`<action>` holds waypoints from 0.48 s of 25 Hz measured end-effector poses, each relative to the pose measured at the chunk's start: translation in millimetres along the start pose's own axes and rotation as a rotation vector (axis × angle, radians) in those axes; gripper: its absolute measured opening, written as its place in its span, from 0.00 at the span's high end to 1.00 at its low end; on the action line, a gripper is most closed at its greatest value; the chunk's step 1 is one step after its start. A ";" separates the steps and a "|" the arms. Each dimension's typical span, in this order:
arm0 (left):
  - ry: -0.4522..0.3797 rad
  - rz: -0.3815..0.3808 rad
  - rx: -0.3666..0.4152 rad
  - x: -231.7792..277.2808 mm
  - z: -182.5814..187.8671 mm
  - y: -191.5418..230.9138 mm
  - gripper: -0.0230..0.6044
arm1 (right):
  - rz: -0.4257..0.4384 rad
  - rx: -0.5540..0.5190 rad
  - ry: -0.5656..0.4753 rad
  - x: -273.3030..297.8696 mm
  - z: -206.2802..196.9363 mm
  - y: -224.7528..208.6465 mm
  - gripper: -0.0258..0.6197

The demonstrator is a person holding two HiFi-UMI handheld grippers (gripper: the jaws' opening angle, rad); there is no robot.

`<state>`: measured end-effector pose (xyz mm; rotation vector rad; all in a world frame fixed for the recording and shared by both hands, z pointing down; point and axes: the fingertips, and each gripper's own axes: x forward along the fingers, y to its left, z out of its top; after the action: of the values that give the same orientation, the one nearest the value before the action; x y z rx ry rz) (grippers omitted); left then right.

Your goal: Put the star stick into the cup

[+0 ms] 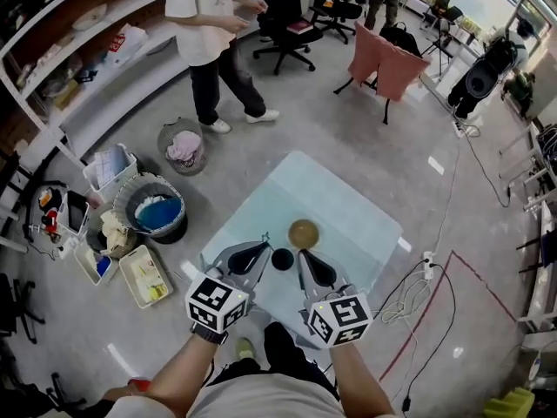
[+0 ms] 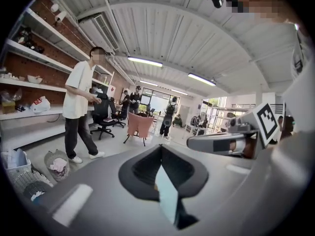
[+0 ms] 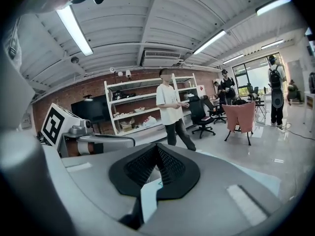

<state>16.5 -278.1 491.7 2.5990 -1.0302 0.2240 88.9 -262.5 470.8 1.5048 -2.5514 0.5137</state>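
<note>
You held the left gripper (image 1: pixel 261 249) and right gripper (image 1: pixel 302 258) closed on nothing, with the star stick (image 1: pixel 265 236) just past the left tip at twelve o'clock and the cup (image 1: pixel 304 232) at two o'clock, so opening to grasp it likely came next.

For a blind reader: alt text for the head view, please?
Seen from above, left tongs and right tongs hover over a pale blue table, a black round object between their tips and a brown cup just beyond. A small teal star shows at the left tongs' tip; a person stands farther off.
</note>
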 end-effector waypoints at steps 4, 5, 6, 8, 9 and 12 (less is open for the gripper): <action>-0.032 -0.010 0.004 -22.1 11.7 -12.1 0.95 | -0.008 -0.014 -0.028 -12.8 6.5 19.3 0.94; -0.038 -0.014 0.009 -26.8 14.8 -15.4 0.95 | -0.010 -0.019 -0.037 -15.6 9.0 23.7 0.94; -0.043 -0.018 0.013 -31.6 17.7 -18.6 0.95 | -0.012 -0.024 -0.045 -18.6 11.5 28.1 0.94; -0.052 -0.023 0.020 -42.0 22.7 -24.3 0.95 | -0.015 -0.031 -0.060 -25.1 16.2 37.0 0.94; -0.056 -0.026 0.023 -47.4 25.3 -27.0 0.95 | -0.018 -0.034 -0.068 -28.7 18.3 41.3 0.94; -0.068 -0.033 0.032 -63.5 31.6 -34.1 0.95 | -0.030 -0.045 -0.087 -39.7 24.0 53.1 0.94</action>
<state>-5.4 -226.0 436.9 2.6669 -1.0140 0.1470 63.6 -214.9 425.4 1.5812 -2.5818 0.3927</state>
